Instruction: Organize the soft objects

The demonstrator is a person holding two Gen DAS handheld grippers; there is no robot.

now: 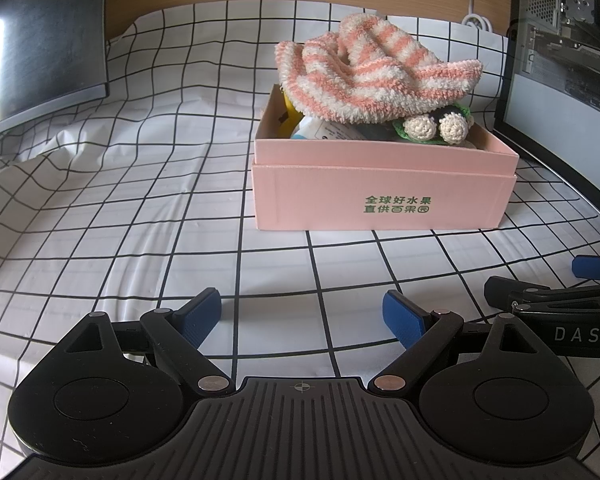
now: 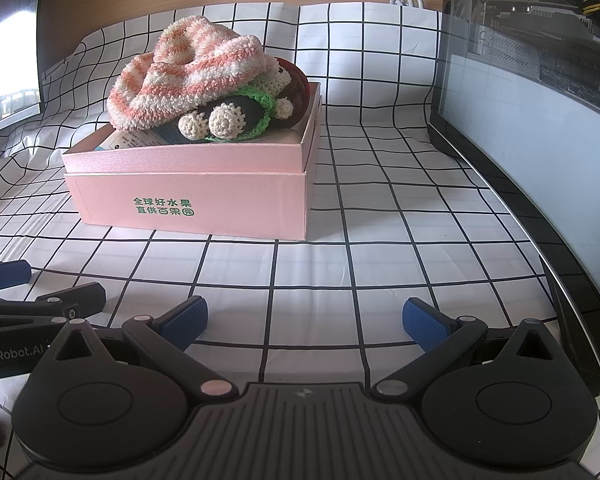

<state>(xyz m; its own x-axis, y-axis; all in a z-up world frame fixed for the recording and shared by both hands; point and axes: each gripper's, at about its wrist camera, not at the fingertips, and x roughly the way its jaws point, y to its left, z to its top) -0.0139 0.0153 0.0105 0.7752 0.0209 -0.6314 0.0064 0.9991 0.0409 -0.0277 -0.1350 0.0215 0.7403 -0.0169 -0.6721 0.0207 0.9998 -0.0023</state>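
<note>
Socks (image 1: 374, 76) heaped in the pink box (image 1: 380, 196), both claws empty and spread on the counter.

Left wrist view: the left claw (image 1: 302, 320) sits low over the grid cloth (image 1: 140, 200), fingers wide apart and holding nothing. The box lies ahead and a little to its right, its long side facing the claw; the striped socks pile above the rim, with a crochet toy (image 1: 436, 124) tucked under their right end. The right claw's tips show at the right edge.
Right wrist view: the right claw (image 2: 304, 320) is likewise spread and empty. Here the box (image 2: 192, 204) lies ahead and to the left, socks (image 2: 188, 76) on top, toy (image 2: 228, 120) at the near rim. Neither claw seems clearly nearer, and nothing soft shows outside the box, so the sorting looks about finished.
</note>
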